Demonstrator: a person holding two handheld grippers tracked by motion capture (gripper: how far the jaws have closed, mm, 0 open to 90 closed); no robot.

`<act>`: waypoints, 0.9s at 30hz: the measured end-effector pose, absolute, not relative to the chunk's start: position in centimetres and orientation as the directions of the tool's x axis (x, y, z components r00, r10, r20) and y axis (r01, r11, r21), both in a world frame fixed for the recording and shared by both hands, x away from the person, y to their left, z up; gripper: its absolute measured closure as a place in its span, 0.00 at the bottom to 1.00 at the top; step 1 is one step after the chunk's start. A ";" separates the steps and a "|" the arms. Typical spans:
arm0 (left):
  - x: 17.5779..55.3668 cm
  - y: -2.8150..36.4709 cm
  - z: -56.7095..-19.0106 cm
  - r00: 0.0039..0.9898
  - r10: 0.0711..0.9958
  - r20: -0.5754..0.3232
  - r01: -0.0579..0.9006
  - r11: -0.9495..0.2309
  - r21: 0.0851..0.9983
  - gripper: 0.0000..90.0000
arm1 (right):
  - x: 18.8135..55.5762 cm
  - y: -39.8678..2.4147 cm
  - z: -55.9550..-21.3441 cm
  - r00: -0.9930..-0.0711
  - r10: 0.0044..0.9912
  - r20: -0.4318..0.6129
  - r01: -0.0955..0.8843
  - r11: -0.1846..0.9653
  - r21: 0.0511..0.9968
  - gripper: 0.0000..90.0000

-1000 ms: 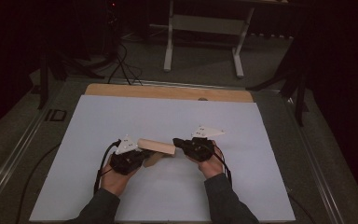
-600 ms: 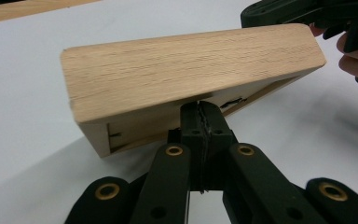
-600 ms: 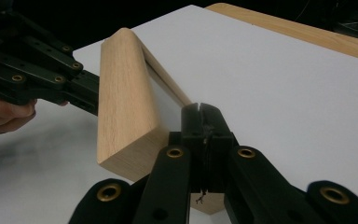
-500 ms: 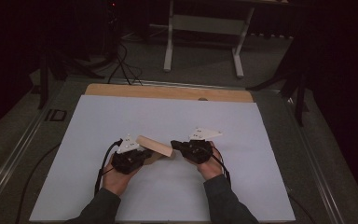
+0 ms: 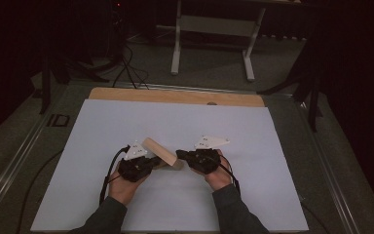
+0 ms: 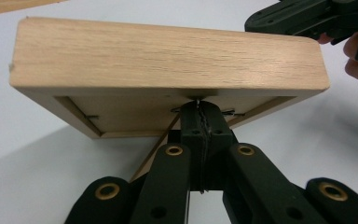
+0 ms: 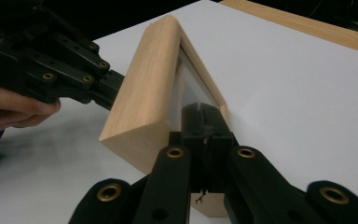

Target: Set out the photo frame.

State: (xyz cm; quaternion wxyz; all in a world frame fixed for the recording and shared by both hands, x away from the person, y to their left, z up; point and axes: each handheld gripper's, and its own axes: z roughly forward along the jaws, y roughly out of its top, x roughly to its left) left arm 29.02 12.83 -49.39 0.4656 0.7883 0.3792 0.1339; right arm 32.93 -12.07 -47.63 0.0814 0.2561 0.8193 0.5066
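A person is sitting at a table covered by a white sheet (image 5: 126,122), forearms coming in from the near edge. The left gripper (image 5: 148,165) is lying low over the sheet, its jaws pressed together with their tips against the back of a wooden frame (image 5: 159,152). In the left gripper view the tips (image 6: 199,112) are meeting under the frame's rim, by small metal clips. The frame is standing tilted on the sheet between both tools. The right gripper (image 5: 181,156) is touching the frame's other side, its jaws closed too; whether either tool is pinching anything cannot be made out.
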 end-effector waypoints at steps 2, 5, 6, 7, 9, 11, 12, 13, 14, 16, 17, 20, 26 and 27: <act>29.0 12.8 -49.4 0.677 0.722 -0.141 0.473 -0.280 0.835 0.99 | 32.8 -12.0 -47.6 -0.857 0.500 0.123 0.334 0.358 0.872 0.99; 29.1 12.8 -49.5 0.677 0.723 -0.141 0.473 -0.280 0.835 0.99 | 32.6 -11.9 -47.6 -0.859 0.497 0.121 0.332 0.363 0.871 0.99; 29.1 12.8 -49.5 0.677 0.723 -0.141 0.474 -0.281 0.834 0.99 | 32.6 -11.9 -47.6 -0.860 0.496 0.119 0.331 0.365 0.870 0.99; 29.1 12.8 -49.5 0.676 0.723 -0.140 0.474 -0.282 0.834 0.99 | 32.5 -11.9 -47.6 -0.861 0.494 0.119 0.330 0.366 0.870 0.99; 29.1 12.8 -49.6 0.676 0.724 -0.139 0.474 -0.282 0.834 0.99 | 32.3 -11.8 -47.6 -0.863 0.492 0.116 0.327 0.369 0.870 0.99; 29.2 12.8 -49.6 0.673 0.727 -0.138 0.475 -0.281 0.834 0.99 | 32.2 -11.7 -47.5 -0.865 0.489 0.113 0.325 0.374 0.869 0.99; 29.2 12.8 -49.6 0.671 0.729 -0.138 0.475 -0.279 0.834 0.99 | 32.1 -11.7 -47.5 -0.867 0.486 0.112 0.323 0.376 0.868 0.99; 29.2 12.8 -49.6 0.670 0.729 -0.140 0.476 -0.277 0.835 0.99 | 32.0 -11.6 -47.5 -0.869 0.482 0.109 0.319 0.380 0.868 0.99; 29.3 12.9 -49.6 0.668 0.730 -0.141 0.477 -0.275 0.835 0.99 | 31.9 -11.5 -47.5 -0.869 0.482 0.110 0.321 0.380 0.867 0.99; 29.4 12.9 -49.6 0.666 0.733 -0.143 0.478 -0.272 0.835 0.99 | 31.7 -11.4 -47.5 -0.873 0.476 0.104 0.315 0.388 0.866 0.99; 29.4 13.0 -49.6 0.664 0.734 -0.144 0.479 -0.270 0.835 0.99 | 31.7 -11.3 -47.6 -0.876 0.472 0.102 0.311 0.391 0.866 0.99; 29.5 13.0 -49.7 0.656 0.740 -0.150 0.486 -0.262 0.834 0.99 | 31.4 -11.0 -47.6 -0.881 0.465 0.090 0.302 0.405 0.863 0.99; 29.6 13.1 -49.7 0.649 0.745 -0.155 0.492 -0.256 0.832 1.00 | 31.0 -10.6 -47.6 -0.888 0.452 0.081 0.291 0.418 0.860 0.99; 29.7 13.2 -49.7 0.647 0.746 -0.156 0.493 -0.254 0.832 1.00 | 31.0 -10.5 -47.6 -0.890 0.450 0.078 0.287 0.419 0.861 0.99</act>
